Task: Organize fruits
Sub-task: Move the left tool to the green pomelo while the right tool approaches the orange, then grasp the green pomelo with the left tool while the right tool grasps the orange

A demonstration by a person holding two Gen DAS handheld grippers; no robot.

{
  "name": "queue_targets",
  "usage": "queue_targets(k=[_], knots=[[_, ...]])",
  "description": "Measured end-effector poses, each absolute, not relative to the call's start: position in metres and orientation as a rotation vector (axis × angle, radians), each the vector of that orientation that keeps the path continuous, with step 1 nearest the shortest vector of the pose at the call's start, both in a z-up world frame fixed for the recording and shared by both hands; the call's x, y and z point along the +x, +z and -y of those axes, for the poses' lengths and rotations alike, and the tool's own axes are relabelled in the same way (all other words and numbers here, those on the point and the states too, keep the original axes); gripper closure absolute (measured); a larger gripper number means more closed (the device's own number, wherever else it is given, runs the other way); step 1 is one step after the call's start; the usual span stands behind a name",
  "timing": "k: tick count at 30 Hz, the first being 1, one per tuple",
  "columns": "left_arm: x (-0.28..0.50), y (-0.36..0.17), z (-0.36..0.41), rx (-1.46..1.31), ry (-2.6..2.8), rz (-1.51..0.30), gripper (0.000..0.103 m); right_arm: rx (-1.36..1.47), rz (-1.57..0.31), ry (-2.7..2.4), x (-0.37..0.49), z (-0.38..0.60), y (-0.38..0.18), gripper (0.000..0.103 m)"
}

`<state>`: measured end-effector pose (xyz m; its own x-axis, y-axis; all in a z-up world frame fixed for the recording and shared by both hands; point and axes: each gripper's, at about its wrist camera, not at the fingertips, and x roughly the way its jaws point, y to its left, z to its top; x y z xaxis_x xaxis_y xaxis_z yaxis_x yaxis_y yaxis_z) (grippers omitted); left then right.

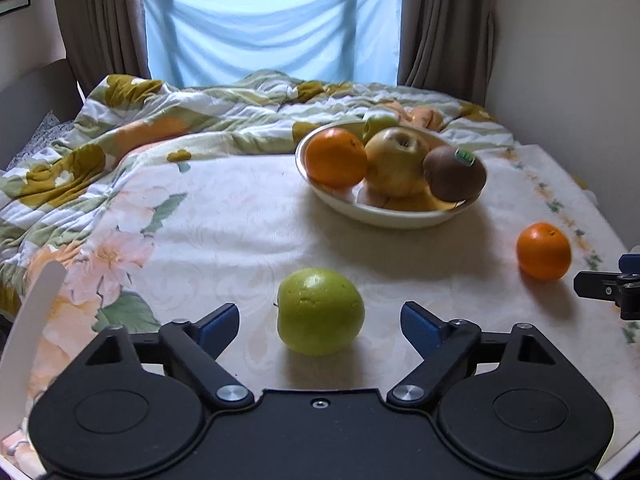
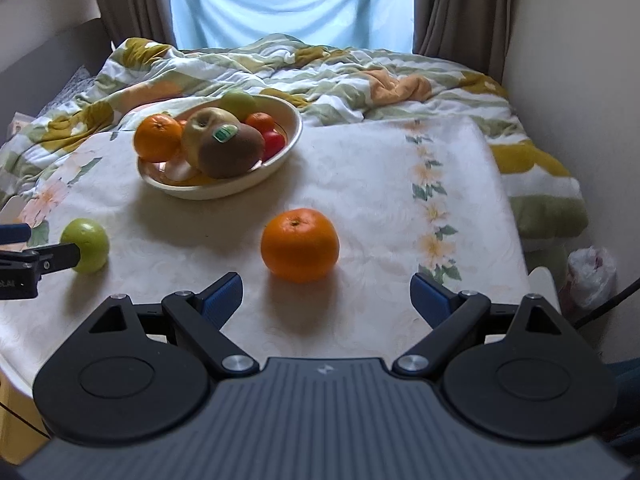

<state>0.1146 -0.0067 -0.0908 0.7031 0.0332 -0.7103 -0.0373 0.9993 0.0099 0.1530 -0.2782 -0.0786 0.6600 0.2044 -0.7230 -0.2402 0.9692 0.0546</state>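
Observation:
A green apple (image 1: 320, 312) lies on the white flowered cloth between the open fingers of my left gripper (image 1: 320, 320); nothing touches it. It also shows at the left of the right wrist view (image 2: 86, 244). A loose orange (image 2: 300, 245) lies just ahead of my open, empty right gripper (image 2: 326, 296); it also shows at the right of the left wrist view (image 1: 543, 251). A cream bowl (image 1: 384, 216) (image 2: 224, 188) further back holds an orange, a yellow apple, a stickered kiwi and other fruit.
A rumpled flowered quilt (image 1: 160, 120) lies behind the cloth, below a curtained window. A wall runs along the right. A white plastic bag (image 2: 588, 276) sits low beyond the table's right edge. A white chair back (image 1: 32, 320) stands at left.

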Motion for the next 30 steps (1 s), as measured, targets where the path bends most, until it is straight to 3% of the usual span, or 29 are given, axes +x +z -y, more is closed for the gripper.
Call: queue_targets(k=[2,6,8,9,26,28,30], knots=[[0.116,-0.096,0.006,-0.009,0.035,-0.792,0.021,-0.049,-0.821,0.245,0.157,0.276,-0.085,0.000],[0.123,-0.101,0.006,0.000,0.040,-0.803,0.022,-0.041,-0.837,0.252,0.165,0.272,-0.094,0.000],[0.129,-0.104,0.005,0.000,0.036,-0.823,0.042,-0.040,-0.841,0.258,0.169,0.270,-0.096,0.000],[0.132,-0.106,0.005,-0.003,0.027,-0.837,0.044,-0.042,-0.843,0.260,0.172,0.268,-0.097,0.000],[0.135,-0.105,0.001,-0.034,0.027,-0.852,0.045,-0.046,-0.871,0.315,0.209,0.248,-0.114,0.000],[0.135,-0.105,0.001,-0.039,0.025,-0.853,0.045,-0.046,-0.878,0.316,0.211,0.246,-0.116,0.007],[0.134,-0.105,0.000,-0.042,0.024,-0.854,0.045,-0.057,-0.873,0.302,0.211,0.244,-0.116,0.028]])
